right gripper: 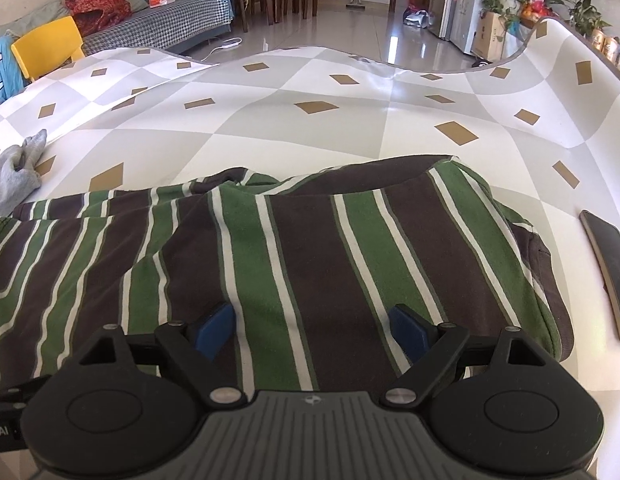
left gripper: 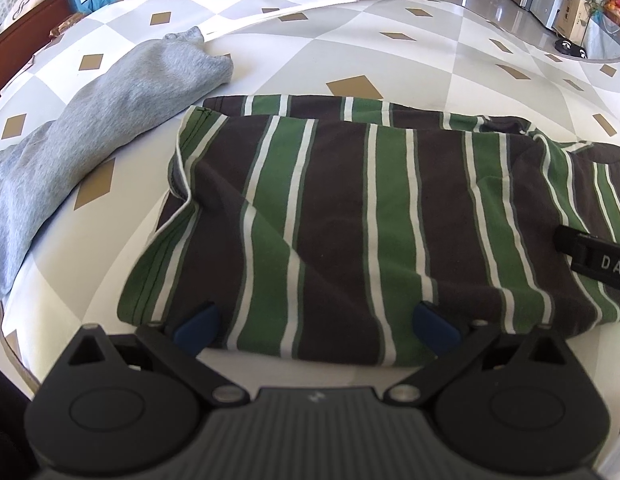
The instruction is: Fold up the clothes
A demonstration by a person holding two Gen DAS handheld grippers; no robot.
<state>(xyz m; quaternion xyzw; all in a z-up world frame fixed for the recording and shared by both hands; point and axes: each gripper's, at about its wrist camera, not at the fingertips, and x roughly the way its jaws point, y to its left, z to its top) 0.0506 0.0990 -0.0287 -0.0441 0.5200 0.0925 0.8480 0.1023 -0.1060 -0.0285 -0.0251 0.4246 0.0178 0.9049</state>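
A brown, green and white striped shirt [left gripper: 349,216] lies folded on the checked table cover [left gripper: 389,64]. My left gripper [left gripper: 315,322] hovers open over the shirt's near edge, its blue fingertips [left gripper: 196,322] spread wide with only flat cloth below. In the right wrist view the same striped shirt [right gripper: 310,248] fills the middle. My right gripper [right gripper: 311,326] is open above its near right part, pads apart and pinching nothing. The tip of the right gripper shows at the right edge of the left wrist view as a black bar [left gripper: 589,256].
A grey garment [left gripper: 82,120] lies crumpled on the cover to the left of the shirt; its tip [right gripper: 14,176] shows in the right wrist view. A dark phone [right gripper: 607,268] rests right of the shirt. A yellow chair [right gripper: 46,46] and sofa stand beyond the table.
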